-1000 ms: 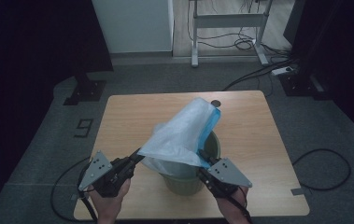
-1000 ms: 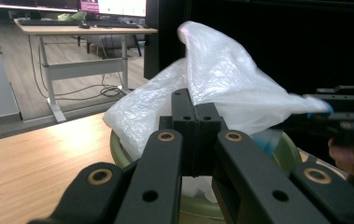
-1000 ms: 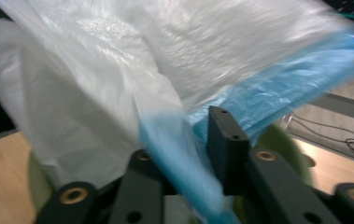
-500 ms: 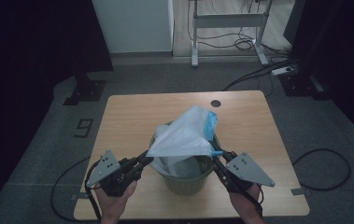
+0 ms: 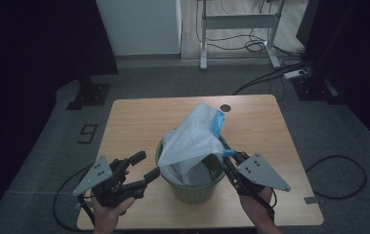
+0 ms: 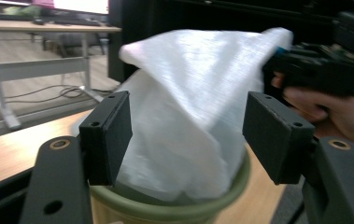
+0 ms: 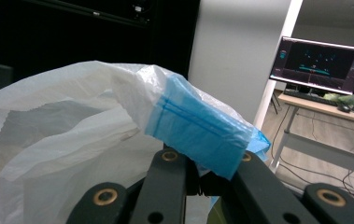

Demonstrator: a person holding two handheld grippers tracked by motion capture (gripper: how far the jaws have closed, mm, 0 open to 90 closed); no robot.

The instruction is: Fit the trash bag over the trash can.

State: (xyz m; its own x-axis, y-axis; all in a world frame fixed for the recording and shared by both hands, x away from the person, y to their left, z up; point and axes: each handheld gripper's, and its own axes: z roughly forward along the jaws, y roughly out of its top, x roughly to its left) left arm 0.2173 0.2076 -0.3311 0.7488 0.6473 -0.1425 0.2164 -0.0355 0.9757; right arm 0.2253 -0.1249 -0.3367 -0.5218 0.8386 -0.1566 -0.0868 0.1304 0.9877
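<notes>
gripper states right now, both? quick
Left gripper: open, jaws have just been opening, clear of the white bag over the green bin.
Right gripper: shut on the bag's blue-edged rim.

The bin [image 5: 192, 187] stands on the table [image 5: 133, 126] near its front edge, about midway across. The bag [image 5: 195, 139] sits in the bin and rises above its rim. Left of the bin is the left gripper [image 5: 146, 168]; right of it, at the rim, the right gripper [image 5: 227, 157]. Behind the bin, the table's hole [image 5: 225, 107].
</notes>
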